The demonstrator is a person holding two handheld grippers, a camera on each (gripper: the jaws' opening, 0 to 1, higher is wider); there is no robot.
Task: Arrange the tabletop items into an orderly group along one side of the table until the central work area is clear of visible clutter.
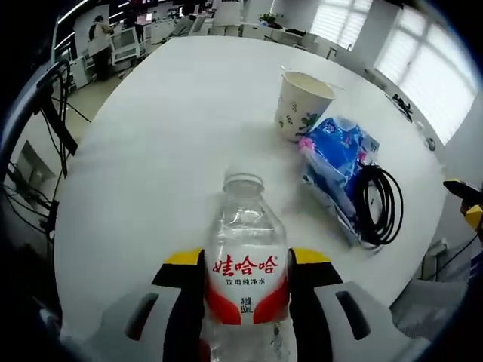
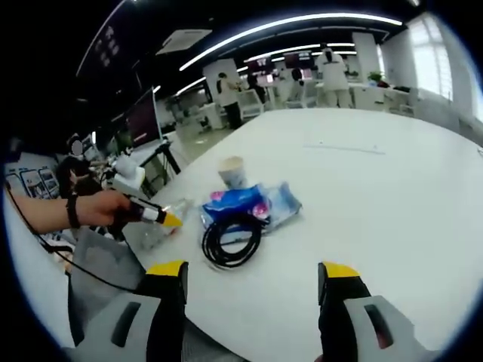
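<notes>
White table [image 1: 151, 151], big and round-edged, mostly bare. 3 items already grouped near one edge: blue tissue pack [image 1: 336, 154], black coiled cable [image 1: 377, 204] touching the pack, paper cup [image 1: 300, 104] upright just behind the pack. Same cluster in the right gripper view: pack [image 2: 249, 205], cable [image 2: 230, 241], cup [image 2: 232, 172].

Water bottle [image 1: 245, 279] clear, red-and-white label, cap off or not visible, clamped between the jaws of the left gripper [image 1: 247, 275], held near the table edge just left of the cluster. In the right gripper view the left gripper [image 2: 162, 217] shows with the bottle [image 2: 162, 226] beside the cable, a hand [image 2: 102, 207] behind it.

Right gripper [image 2: 253, 275] jaws wide apart, holding nothing, hovering over bare table near the cable.

Step in hand, judged: placing the bottle into the group. Do it well: keep the bottle upright since the neck looks open, lower it just beside the pack without nudging the cup, base flat on the table, well in from the edge, then release. Avoid setting it on the cable loop, as it may tip.
</notes>
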